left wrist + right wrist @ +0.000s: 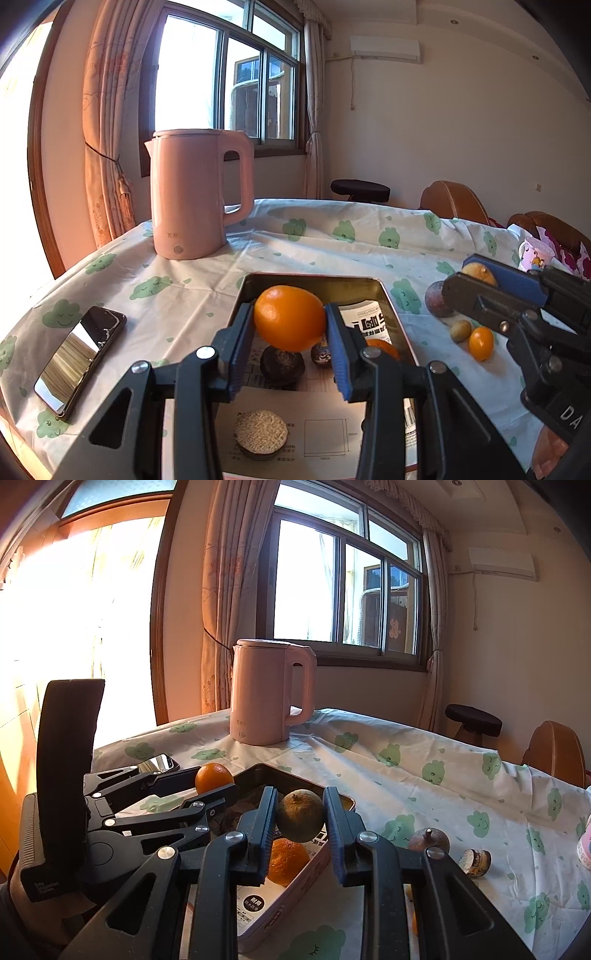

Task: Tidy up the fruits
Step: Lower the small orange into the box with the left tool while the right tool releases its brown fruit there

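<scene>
My left gripper is shut on an orange and holds it above the metal tray. The tray holds dark round items, a round biscuit-like disc and another orange. My right gripper is shut on a greenish-brown round fruit above the tray's right side; it also shows in the left wrist view. The left gripper with its orange shows at left. On the cloth lie a purple-brown fruit, a small tan fruit and a small orange fruit.
A pink kettle stands at the back of the table. A phone lies at the left. A patterned cup stands at the far right. A small jar lies on its side at the right. Chairs stand beyond the table.
</scene>
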`<state>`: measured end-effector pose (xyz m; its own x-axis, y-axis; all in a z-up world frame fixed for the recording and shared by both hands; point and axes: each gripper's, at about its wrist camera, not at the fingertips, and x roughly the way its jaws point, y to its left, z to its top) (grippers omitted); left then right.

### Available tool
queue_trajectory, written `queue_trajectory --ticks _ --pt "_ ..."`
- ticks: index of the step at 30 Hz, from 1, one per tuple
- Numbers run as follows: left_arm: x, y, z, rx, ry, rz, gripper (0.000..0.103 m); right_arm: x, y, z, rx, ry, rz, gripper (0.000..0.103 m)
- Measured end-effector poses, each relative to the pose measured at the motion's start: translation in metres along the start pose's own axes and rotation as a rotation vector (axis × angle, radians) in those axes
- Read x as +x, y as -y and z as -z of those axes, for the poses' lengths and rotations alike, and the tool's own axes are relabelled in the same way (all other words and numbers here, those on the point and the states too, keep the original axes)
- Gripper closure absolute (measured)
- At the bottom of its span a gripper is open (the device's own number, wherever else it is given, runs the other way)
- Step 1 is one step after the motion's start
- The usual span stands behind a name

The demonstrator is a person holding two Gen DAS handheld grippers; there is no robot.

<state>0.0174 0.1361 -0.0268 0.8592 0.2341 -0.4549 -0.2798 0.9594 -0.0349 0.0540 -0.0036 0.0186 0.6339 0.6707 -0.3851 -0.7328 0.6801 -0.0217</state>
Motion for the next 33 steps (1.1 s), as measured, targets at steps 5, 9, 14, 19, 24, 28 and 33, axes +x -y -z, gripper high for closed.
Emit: queue_trajectory --ticks 5,9,14,19,24,28,33 --pt "0.003 -0.004 0.000 0.002 -0.014 -0.007 0.063 0.008 -0.004 0.004 0.008 -0.020 -0.015 0.076" --pt "0.006 -0.007 0.002 0.001 -0.029 -0.011 0.063 0.019 -0.009 0.010 0.010 -0.048 -0.030 0.076" --pt "0.011 -0.010 0.003 0.002 -0.051 -0.016 0.063 0.032 -0.012 0.016 0.013 -0.088 -0.043 0.075" --pt "0.019 -0.012 0.006 0.002 -0.087 -0.015 0.063 0.044 -0.013 0.022 0.016 -0.133 -0.053 0.075" --pt "0.023 -0.011 0.008 0.012 -0.111 -0.010 0.062 0.051 -0.014 0.023 0.013 -0.164 -0.063 0.075" --pt "0.027 -0.012 0.009 0.008 -0.133 -0.007 0.062 0.058 -0.014 0.024 0.011 -0.193 -0.067 0.075" --pt "0.028 -0.013 0.010 0.006 -0.141 -0.017 0.062 0.062 -0.013 0.025 0.015 -0.215 -0.078 0.075"
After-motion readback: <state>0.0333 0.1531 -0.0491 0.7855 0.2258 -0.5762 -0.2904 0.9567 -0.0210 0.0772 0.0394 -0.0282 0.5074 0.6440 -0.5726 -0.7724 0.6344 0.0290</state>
